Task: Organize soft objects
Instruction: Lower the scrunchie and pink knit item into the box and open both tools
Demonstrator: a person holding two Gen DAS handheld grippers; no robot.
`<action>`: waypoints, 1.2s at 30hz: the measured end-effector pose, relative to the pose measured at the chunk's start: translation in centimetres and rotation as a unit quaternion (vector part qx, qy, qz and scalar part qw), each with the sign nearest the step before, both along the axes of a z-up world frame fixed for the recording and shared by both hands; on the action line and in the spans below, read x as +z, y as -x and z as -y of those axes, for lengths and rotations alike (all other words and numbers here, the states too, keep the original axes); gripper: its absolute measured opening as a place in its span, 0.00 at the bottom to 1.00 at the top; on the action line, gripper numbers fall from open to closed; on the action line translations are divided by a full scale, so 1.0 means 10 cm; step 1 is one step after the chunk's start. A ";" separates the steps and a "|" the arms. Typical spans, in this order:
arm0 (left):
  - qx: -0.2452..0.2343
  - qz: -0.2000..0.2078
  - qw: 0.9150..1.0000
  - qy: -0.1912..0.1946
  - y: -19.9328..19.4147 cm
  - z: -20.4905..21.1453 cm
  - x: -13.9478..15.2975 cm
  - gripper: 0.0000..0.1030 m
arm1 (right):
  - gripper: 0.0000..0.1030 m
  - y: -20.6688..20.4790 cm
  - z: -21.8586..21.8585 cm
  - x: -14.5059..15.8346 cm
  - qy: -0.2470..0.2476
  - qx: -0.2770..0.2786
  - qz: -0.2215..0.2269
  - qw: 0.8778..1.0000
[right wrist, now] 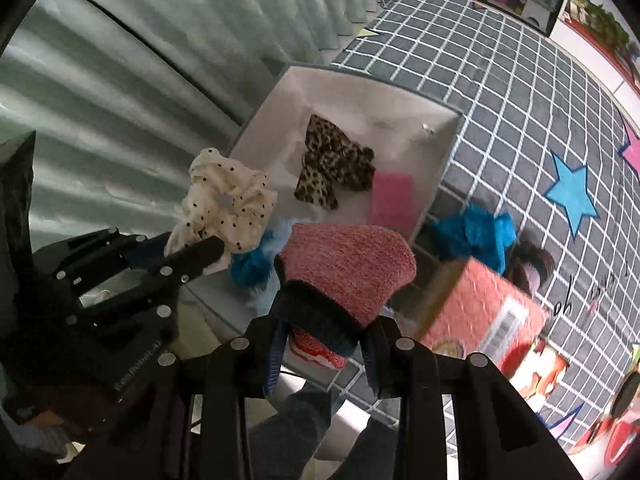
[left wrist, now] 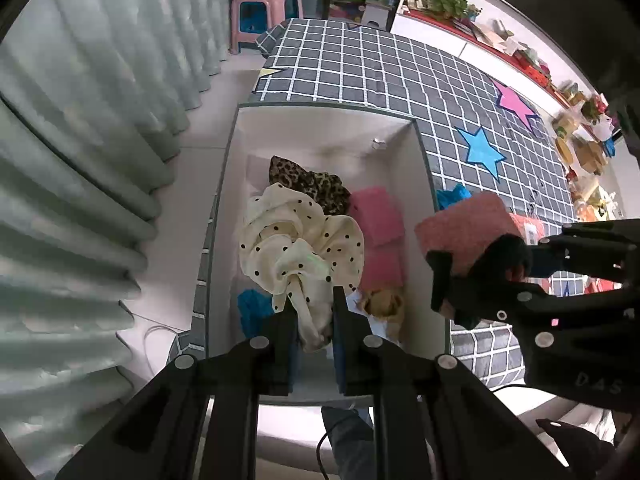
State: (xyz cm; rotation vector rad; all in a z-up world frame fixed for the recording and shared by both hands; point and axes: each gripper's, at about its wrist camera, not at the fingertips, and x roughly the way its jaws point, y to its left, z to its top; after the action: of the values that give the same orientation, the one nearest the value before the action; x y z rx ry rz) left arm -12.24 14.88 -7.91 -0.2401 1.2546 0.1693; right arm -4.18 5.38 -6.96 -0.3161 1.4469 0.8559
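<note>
**Now both of your grippers are loaded above the box**

Your left gripper is clenched on the cream polka-dot cloth, which hangs bunched from its fingers over the open white box. From your right wrist view, that cloth sits at the box's near left edge.

Your right gripper is grasping a pink knit sock with a dark cuff; its fingers pinch the cuff end, and the sock is held up just beside the box's right wall, above the grid-patterned mat.

Inside the box you have a leopard-print cloth toward the far end, a pink folded cloth along the right wall, and a blue piece near the front left. Another blue cloth lies on the mat outside the box, next to a red carton.
</note>
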 end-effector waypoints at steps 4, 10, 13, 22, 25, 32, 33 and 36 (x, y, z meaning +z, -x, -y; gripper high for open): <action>0.006 -0.004 1.000 0.000 -0.07 -0.03 -0.03 0.15 | 0.34 -0.09 -0.11 0.00 -0.001 0.000 0.000 1.000; 0.010 -0.015 1.000 0.001 -0.14 -0.07 -0.11 0.15 | 0.34 -0.18 -0.16 -0.01 -0.002 -0.006 -0.006 1.000; 0.009 -0.022 1.000 0.002 -0.16 -0.07 -0.15 0.15 | 0.34 -0.22 -0.17 -0.04 -0.002 -0.012 -0.011 1.000; 0.011 -0.036 0.999 0.007 -0.27 -0.06 -0.23 0.15 | 0.34 -0.29 -0.21 -0.11 -0.004 -0.018 -0.019 1.000; 0.012 -0.037 0.999 0.007 -0.32 -0.06 -0.24 0.15 | 0.34 -0.32 -0.21 -0.13 -0.004 -0.021 -0.021 1.000; 0.013 -0.040 0.999 0.004 -0.44 -0.07 -0.29 0.15 | 0.34 -0.41 -0.25 -0.21 -0.001 -0.031 -0.023 0.999; 0.014 -0.041 0.999 0.004 -0.47 -0.08 -0.30 0.15 | 0.34 -0.43 -0.26 -0.22 -0.001 -0.032 -0.022 0.999; 0.019 -0.046 0.999 0.005 -0.54 -0.11 -0.35 0.15 | 0.34 -0.50 -0.29 -0.26 0.001 -0.037 -0.021 0.999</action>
State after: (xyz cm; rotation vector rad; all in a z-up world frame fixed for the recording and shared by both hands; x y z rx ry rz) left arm -6.86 15.96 -11.45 -0.2661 1.3439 0.2089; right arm 0.79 8.32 -9.58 -0.2446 1.4897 0.8056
